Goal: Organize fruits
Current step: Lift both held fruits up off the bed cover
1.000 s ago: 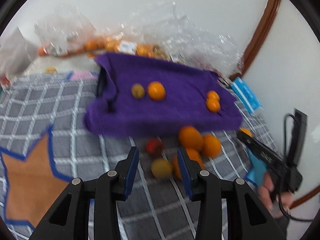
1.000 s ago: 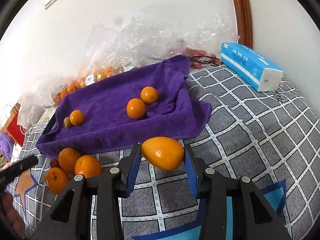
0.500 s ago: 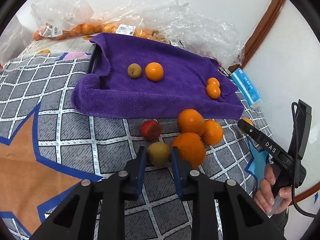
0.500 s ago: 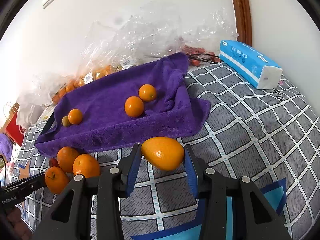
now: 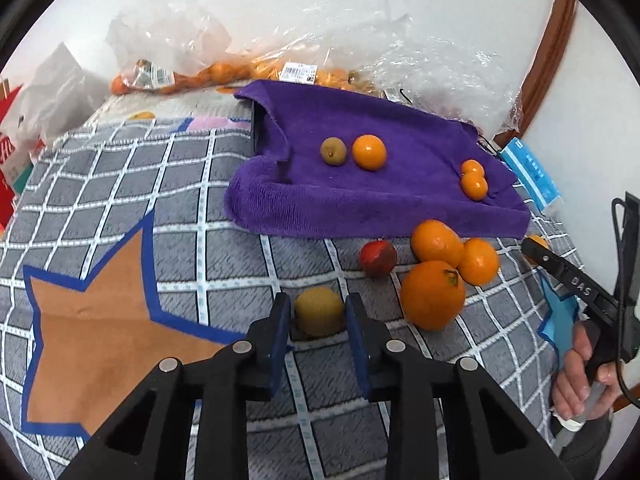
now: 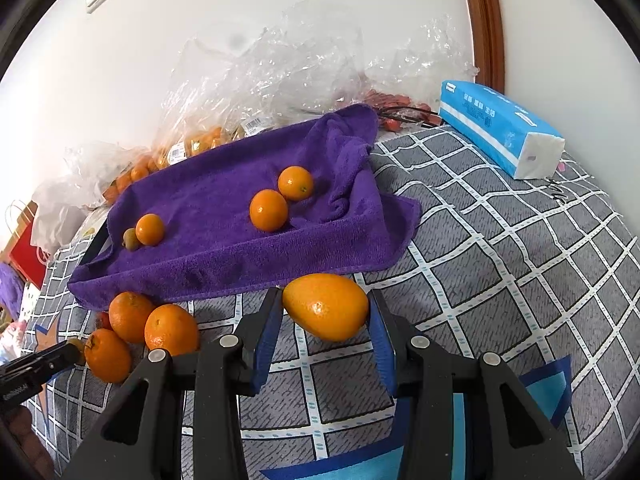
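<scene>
A yellow-green fruit (image 5: pixel 319 314) lies on the grey checked blanket (image 5: pixel 160 200) between the pads of my left gripper (image 5: pixel 317 300). Its jaws are opening, and a thin gap shows at the left pad. Beside it lie a red fruit (image 5: pixel 378 257) and three oranges (image 5: pixel 434 294). My right gripper (image 6: pixel 325 300) is shut on an oval orange fruit (image 6: pixel 325 308), held just above the blanket in front of the purple towel (image 6: pixel 224 256). On the towel rest a small greenish fruit (image 5: pixel 333 151) and three small oranges (image 5: pixel 369 151).
Clear plastic bags with small oranges (image 5: pixel 224 72) pile up along the wall behind the towel. A blue tissue pack (image 6: pixel 500 128) lies at the right, a red box (image 5: pixel 8 160) at the far left. A hand (image 5: pixel 580 376) holds the right gripper's handle.
My left gripper came down around the yellow-green fruit, pinched close on it, then its jaws widened a little. The right gripper and its orange fruit have stayed put.
</scene>
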`<action>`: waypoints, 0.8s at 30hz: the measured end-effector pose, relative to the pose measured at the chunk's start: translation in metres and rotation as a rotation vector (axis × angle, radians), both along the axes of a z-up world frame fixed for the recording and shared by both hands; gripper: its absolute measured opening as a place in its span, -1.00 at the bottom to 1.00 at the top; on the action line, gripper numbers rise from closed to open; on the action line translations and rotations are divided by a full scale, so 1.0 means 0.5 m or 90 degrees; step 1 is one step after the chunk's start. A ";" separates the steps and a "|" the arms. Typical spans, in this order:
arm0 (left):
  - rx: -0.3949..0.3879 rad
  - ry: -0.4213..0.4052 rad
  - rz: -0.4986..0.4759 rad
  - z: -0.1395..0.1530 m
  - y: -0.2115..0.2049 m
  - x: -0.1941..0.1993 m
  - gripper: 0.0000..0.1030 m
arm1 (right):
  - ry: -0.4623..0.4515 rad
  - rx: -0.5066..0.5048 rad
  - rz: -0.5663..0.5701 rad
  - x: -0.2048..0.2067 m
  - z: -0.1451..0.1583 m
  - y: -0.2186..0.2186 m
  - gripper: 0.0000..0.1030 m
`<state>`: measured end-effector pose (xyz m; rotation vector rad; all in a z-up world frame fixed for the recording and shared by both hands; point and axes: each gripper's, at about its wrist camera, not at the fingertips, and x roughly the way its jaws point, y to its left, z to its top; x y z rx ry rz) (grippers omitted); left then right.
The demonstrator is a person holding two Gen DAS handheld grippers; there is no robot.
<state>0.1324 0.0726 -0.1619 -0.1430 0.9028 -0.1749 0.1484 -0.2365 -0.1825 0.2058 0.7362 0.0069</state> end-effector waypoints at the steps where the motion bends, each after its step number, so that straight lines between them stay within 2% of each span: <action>1: 0.007 -0.005 0.003 -0.003 -0.003 0.002 -0.42 | -0.002 -0.001 -0.001 -0.001 0.001 0.000 -0.17; 3: 0.026 0.001 0.009 -0.015 -0.011 0.009 -0.43 | -0.004 0.000 0.001 -0.002 0.001 0.000 -0.17; 8: 0.048 -0.022 0.008 -0.018 -0.017 0.004 -0.44 | 0.001 0.005 0.000 -0.002 0.002 -0.002 -0.17; 17: -0.039 -0.021 0.014 -0.022 0.021 0.001 -0.49 | 0.001 -0.002 0.009 0.002 0.002 0.007 -0.17; 20: -0.043 -0.022 0.020 -0.022 0.022 -0.002 -0.49 | 0.001 -0.003 0.009 0.002 0.002 0.008 -0.17; 24: -0.021 -0.022 0.019 -0.021 0.011 -0.002 -0.49 | -0.003 -0.004 0.009 0.000 0.004 0.008 -0.17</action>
